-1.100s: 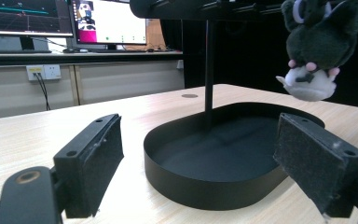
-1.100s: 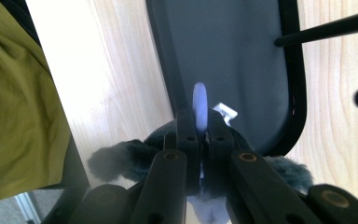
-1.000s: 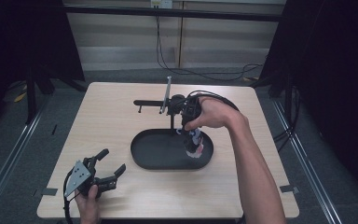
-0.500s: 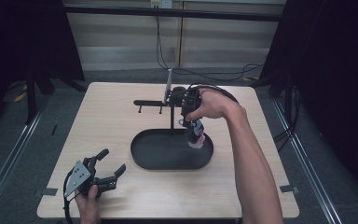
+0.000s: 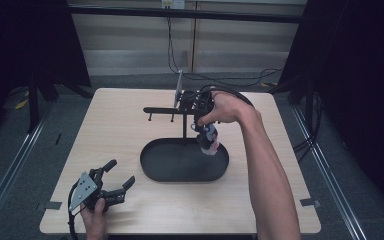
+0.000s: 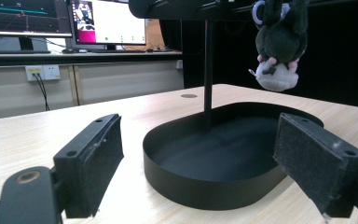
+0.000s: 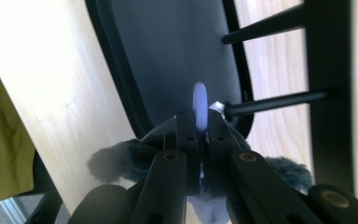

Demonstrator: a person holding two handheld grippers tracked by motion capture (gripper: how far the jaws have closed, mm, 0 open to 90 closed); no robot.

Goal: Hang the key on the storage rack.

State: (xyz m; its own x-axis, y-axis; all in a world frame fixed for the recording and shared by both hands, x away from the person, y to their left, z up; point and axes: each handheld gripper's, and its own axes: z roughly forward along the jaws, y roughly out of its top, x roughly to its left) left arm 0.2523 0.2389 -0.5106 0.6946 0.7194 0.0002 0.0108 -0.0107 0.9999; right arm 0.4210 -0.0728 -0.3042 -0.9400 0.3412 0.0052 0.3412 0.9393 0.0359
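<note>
A small grey plush toy (image 5: 209,138) with a pale blue ring (image 7: 199,110) hangs from my right gripper (image 5: 203,122), which is shut on the ring and points down over the right end of the black oval tray (image 5: 152,165). The toy (image 6: 278,46) dangles above the tray (image 6: 186,184) in the left gripper view. A black stand (image 5: 184,131) with a horizontal bar and pegs (image 7: 275,100) rises from the tray's far side; the ring sits close to one peg's tip. My left gripper (image 5: 115,182) rests open near the table's front left corner, facing the tray.
The light wooden table (image 5: 105,125) carries the tray and stand at its middle. A white card (image 5: 178,89) stands on the bar's top. Monitors (image 6: 107,21) and a desk lie behind in the left gripper view. Dark curtains flank the table.
My right gripper has lifted the plush toy out of the tray and moved it up toward the stand's bar. The left gripper has stayed put.
</note>
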